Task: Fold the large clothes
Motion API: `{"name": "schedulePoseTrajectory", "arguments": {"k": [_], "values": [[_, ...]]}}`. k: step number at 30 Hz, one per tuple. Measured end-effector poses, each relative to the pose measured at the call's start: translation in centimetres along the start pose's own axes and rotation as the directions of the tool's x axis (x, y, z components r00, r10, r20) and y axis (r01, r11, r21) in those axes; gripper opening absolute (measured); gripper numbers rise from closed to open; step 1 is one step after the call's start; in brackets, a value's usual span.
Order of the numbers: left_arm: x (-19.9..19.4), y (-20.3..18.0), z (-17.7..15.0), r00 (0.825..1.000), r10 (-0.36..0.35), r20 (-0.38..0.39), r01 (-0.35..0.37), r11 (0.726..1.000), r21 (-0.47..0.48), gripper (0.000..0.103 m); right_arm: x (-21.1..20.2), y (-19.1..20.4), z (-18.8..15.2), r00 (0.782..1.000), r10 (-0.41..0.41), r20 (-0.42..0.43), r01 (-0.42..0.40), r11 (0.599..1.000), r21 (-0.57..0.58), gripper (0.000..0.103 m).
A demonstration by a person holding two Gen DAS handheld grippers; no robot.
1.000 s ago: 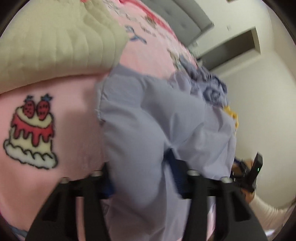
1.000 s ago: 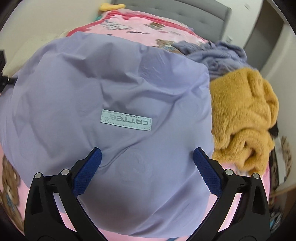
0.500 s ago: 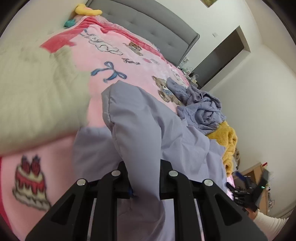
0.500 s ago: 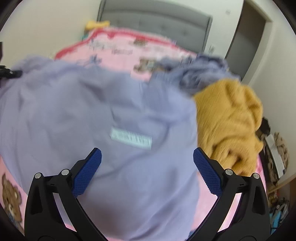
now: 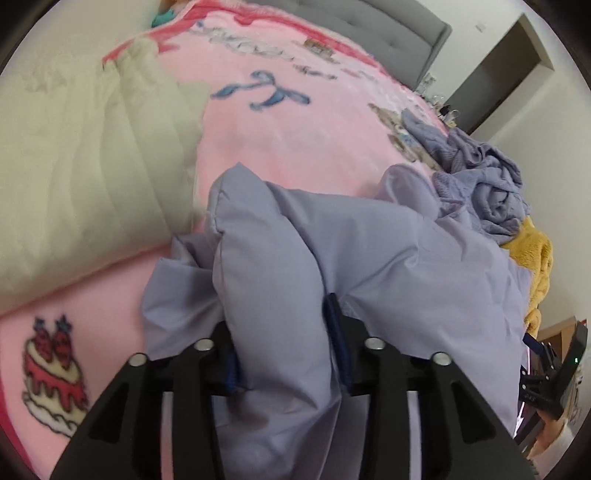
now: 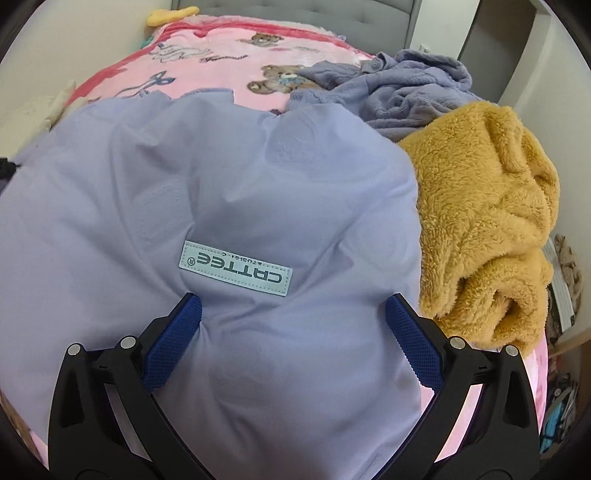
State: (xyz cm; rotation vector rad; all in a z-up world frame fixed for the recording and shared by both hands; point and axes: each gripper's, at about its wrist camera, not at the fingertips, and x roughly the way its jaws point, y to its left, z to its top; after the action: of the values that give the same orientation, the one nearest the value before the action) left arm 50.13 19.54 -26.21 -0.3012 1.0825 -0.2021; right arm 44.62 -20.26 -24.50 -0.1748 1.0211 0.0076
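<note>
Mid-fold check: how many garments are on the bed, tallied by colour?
Lavender: 2, the padded jacket in the left gripper and a crumpled knit.
Mustard yellow: 1, a fleece.
Total: 3.

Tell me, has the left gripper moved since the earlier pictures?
Yes. The left gripper, gripping the lavender jacket, now sits nearer the cake print than half a second ago, with less headboard showing.
</note>
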Motion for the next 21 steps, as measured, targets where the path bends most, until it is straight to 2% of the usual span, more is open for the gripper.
{"name": "schedulePoseTrajectory", "arguments": {"k": [1, 2, 3, 5, 6, 7, 9, 10, 12, 13, 14, 15, 16, 17, 18, 21], "values": [[-1.0, 0.1, -0.1, 1.0, 0.017, 0.014, -0.018, 1.0, 0.006, 0.071, -0.5, -0.2, 0.1, 1.0, 0.012, -0.003, -0.012, 1.0, 0.004, 0.095], [-2.2, -0.1, -0.3, 0.999, 0.037, 0.032, -0.038, 0.999, 0.022, 0.089, -0.9, -0.4, 0.3, 1.0, 0.021, -0.001, -0.021, 1.0, 0.007, 0.095], [-3.9, -0.4, -0.7, 0.996, 0.029, 0.085, -0.034, 0.998, 0.058, 0.09, -2.0, -0.8, 0.3, 0.999, 0.034, 0.027, -0.034, 0.999, 0.009, 0.095], [-6.8, -1.6, -1.3, 0.984, -0.009, 0.18, -0.018, 0.989, 0.149, 0.091, -4.6, -1.6, 0.3, 0.988, 0.071, 0.137, -0.071, 0.997, -0.006, 0.095], [-8.5, -2.7, -1.8, 0.973, -0.031, 0.23, -0.021, 0.975, 0.221, 0.091, -6.4, -2.1, 0.4, 0.966, 0.11, 0.232, -0.104, 0.994, -0.04, 0.095], [-9.2, -3.7, -1.9, 0.968, -0.055, 0.244, -0.014, 0.963, 0.271, 0.091, -7.2, -2.3, 0.6, 0.951, 0.144, 0.273, -0.129, 0.989, -0.07, 0.095], [-9.6, -7.1, -2.3, 0.973, -0.124, 0.196, 0.026, 0.899, 0.437, 0.091, -8.1, -2.3, 1.7, 0.911, 0.276, 0.305, -0.226, 0.956, -0.189, 0.095], [-9.2, -8.5, -2.4, 0.978, -0.134, 0.16, 0.039, 0.87, 0.491, 0.091, -7.8, -2.1, 2.3, 0.906, 0.309, 0.288, -0.251, 0.942, -0.222, 0.095], [-6.8, -12.0, -2.6, 0.989, -0.146, 0.038, 0.095, 0.798, 0.595, 0.091, -6.6, -1.4, 4.1, 0.89, 0.381, 0.249, -0.311, 0.909, -0.279, 0.092], [-5.3, -13.3, -2.7, 0.991, -0.134, -0.018, 0.116, 0.777, 0.619, 0.091, -5.9, -0.9, 5.0, 0.886, 0.401, 0.232, -0.33, 0.898, -0.292, 0.088], [-3.9, -14.1, -2.7, 0.991, -0.123, -0.053, 0.129, 0.771, 0.624, 0.091, -4.5, -0.2, 6.1, 0.891, 0.41, 0.194, -0.342, 0.889, -0.305, 0.086], [-1.9, -14.7, -2.4, 0.991, -0.085, -0.101, 0.13, 0.775, 0.619, 0.091, -3.4, 0.4, 6.9, 0.901, 0.407, 0.151, -0.346, 0.883, -0.316, 0.08], [-0.8, -14.8, -2.3, 0.991, -0.058, -0.123, 0.121, 0.783, 0.61, 0.091, -2.0, 1.1, 7.6, 0.917, 0.387, 0.099, -0.337, 0.883, -0.328, 0.079], [0.7, -14.5, -2.0, 0.988, -0.044, -0.145, 0.121, 0.804, 0.582, 0.091, -1.2, 1.8, 7.7, 0.931, 0.359, 0.067, -0.319, 0.888, -0.33, 0.079], [1.4, -14.1, -1.5, 0.988, -0.052, -0.143, 0.124, 0.824, 0.553, 0.091, 0.2, 2.3, 8.1, 0.946, 0.324, 0.033, -0.295, 0.896, -0.332, 0.079], [2.7, -12.8, -0.4, 0.988, -0.075, -0.138, 0.13, 0.882, 0.453, 0.091, 3.3, 2.6, 8.9, 0.96, 0.279, -0.034, -0.276, 0.912, -0.302, 0.08]]}}
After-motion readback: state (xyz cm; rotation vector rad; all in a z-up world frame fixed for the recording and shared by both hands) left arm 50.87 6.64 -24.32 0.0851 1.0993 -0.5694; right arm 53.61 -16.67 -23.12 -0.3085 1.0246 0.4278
